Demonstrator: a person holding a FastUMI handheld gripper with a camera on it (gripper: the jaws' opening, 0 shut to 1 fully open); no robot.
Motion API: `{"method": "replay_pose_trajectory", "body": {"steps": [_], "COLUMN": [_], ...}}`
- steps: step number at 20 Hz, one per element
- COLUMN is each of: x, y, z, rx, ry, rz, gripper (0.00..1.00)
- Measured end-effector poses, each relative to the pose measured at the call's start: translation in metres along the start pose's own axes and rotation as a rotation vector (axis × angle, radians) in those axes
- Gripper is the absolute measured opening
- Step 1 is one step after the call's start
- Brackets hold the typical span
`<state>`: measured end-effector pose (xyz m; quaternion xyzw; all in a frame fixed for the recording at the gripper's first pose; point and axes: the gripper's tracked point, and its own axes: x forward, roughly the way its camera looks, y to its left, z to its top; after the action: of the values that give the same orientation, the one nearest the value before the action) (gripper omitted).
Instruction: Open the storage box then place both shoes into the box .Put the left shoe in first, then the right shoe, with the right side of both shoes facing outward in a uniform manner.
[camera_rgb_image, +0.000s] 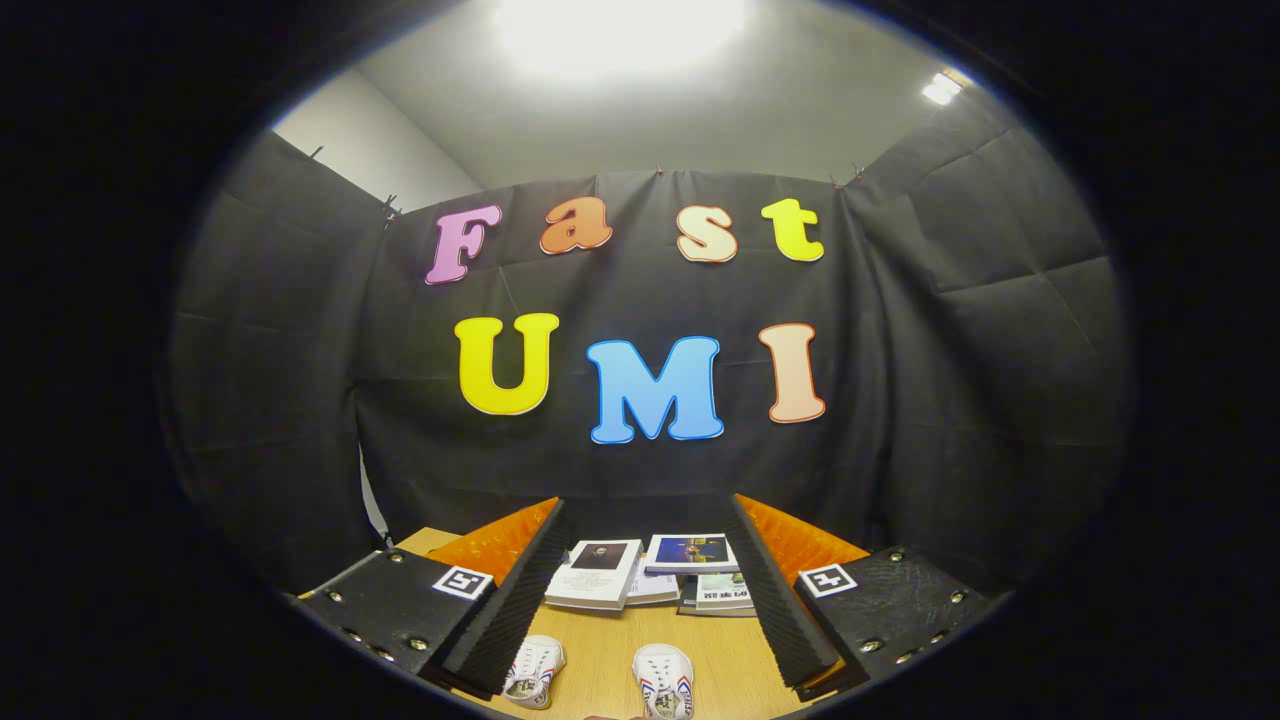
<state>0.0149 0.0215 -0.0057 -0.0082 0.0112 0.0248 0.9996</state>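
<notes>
Two small white shoes with red and blue stripes stand on the wooden table (610, 650), toes pointing away from me. One shoe (534, 670) sits close to my left finger, the other shoe (665, 680) lies between the fingers. My gripper (645, 575) is held high above the table, level with the booth wall, and is open wide with nothing between its black ribbed fingers (520, 590).
Beyond the shoes, at the table's far side against the black cloth wall, lie several books and booklets: one white book (597, 572) on the left and a stack with a dark cover (692, 553) on the right.
</notes>
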Motion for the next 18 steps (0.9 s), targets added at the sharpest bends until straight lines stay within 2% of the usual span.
{"method": "replay_pose_trajectory", "body": {"steps": [5, 12, 18], "x": [0.005, 0.021, 0.044], "y": [0.004, 0.004, 0.036], "z": [-0.005, -0.024, -0.063], "rx": [-0.018, 0.025, 0.08], "ry": [0.006, 0.051, 0.145], "rz": [0.013, 0.032, 0.163], "gripper": [0.96, 0.96, 0.96]}}
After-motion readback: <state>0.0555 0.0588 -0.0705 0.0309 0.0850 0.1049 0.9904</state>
